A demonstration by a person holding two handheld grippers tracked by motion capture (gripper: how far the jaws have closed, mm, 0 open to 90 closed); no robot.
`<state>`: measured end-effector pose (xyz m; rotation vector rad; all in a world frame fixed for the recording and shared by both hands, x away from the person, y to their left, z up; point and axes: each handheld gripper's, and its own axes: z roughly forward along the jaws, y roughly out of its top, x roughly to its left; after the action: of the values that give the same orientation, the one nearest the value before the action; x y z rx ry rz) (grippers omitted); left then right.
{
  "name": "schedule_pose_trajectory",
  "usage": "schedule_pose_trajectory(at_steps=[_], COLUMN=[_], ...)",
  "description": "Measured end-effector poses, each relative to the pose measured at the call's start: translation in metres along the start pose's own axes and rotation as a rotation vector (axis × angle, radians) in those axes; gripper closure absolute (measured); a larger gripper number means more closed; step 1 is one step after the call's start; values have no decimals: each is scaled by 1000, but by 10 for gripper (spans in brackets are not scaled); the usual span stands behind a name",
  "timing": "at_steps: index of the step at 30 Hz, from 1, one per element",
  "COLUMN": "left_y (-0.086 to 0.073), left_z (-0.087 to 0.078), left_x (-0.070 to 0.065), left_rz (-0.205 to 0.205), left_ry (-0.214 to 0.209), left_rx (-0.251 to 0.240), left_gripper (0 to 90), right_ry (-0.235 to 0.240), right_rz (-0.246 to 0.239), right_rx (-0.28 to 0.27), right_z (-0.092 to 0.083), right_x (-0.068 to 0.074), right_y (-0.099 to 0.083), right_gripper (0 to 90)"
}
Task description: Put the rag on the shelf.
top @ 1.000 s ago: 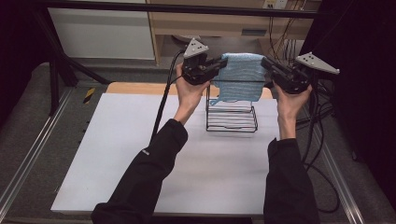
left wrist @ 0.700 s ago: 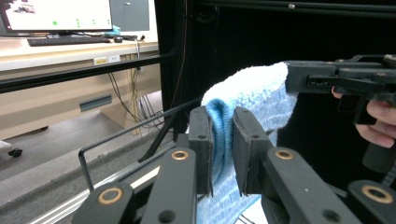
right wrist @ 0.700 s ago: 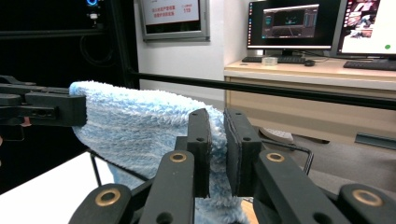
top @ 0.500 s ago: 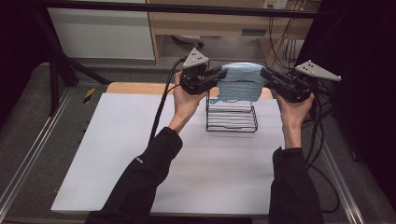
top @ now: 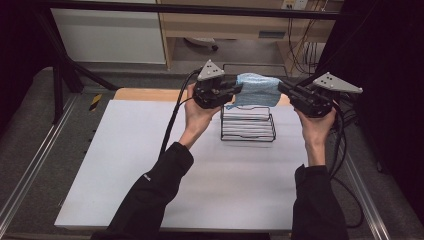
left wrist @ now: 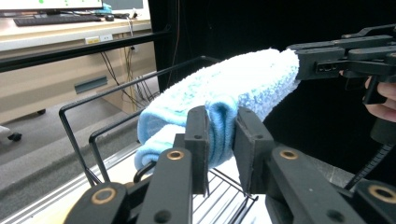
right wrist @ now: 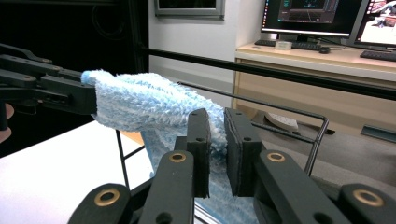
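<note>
A fluffy light-blue towel (top: 257, 90) is stretched between my two grippers above a black wire rack (top: 248, 131). My left gripper (top: 237, 90) holds the towel's left end; in the left gripper view the cloth (left wrist: 243, 88) is bunched between the pads of that gripper (left wrist: 222, 121). Its jaws have just been opening a little, with the towel still filling the gap. My right gripper (top: 282, 87) is shut on the other end, and the right gripper view shows the towel (right wrist: 149, 105) running into its jaws (right wrist: 217, 119). Whether the towel rests on the rack's top rail I cannot tell.
The rack stands on a white tabletop (top: 150, 165) near its far edge. A tall thin rail of the rack (left wrist: 130, 84) runs behind the towel. Cables trail from both grippers. A desk with monitors (right wrist: 322, 18) lies beyond the table.
Both grippers and the towel sit lower in the high view than a second ago. The towel looks flatter and hangs down less.
</note>
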<state>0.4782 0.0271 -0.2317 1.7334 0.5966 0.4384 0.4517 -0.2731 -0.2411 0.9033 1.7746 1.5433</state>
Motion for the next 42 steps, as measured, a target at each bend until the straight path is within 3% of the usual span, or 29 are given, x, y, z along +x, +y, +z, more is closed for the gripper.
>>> schedule_pose_trajectory(at_steps=[4, 8, 13, 16, 24, 29, 37, 40, 42], left_y=[11, 28, 41, 41, 28, 18, 3, -2, -6], left_z=[-11, -21, -12, -3, 5, 6, 11, 13, 13], left_x=[0, 2, 5, 7, -2, -7, -7, -7, -6], left_rz=[-23, -65, -104, -145, -94, -43, -41, -32, -35], left_ry=[0, 11, 43, 3, -26, -22, -26, -22, -24], left_rx=[-20, -67, -3, 33, 110, 145, 179, 193, 195], left_gripper=[683, 700, 776, 820, 864, 875, 885, 885, 885], right_ry=[4, 10, 18, 19, 30, 42, 57, 68, 81], right_rz=[-5, -10, -18, -26, -27, -11, 4, 12, 22], right_rx=[5, 10, 12, 14, 27, 31, 16, 12, 30], right_z=[0, 0, -1, -2, -2, -3, -8, -9, -8], right_x=[0, 0, 0, 0, 0, 1, 6, 9, 10], right_y=[-3, -5, -7, -9, -11, -10, 0, 4, 6], right_gripper=[815, 815, 814, 810, 800, 754, 640, 649, 719])
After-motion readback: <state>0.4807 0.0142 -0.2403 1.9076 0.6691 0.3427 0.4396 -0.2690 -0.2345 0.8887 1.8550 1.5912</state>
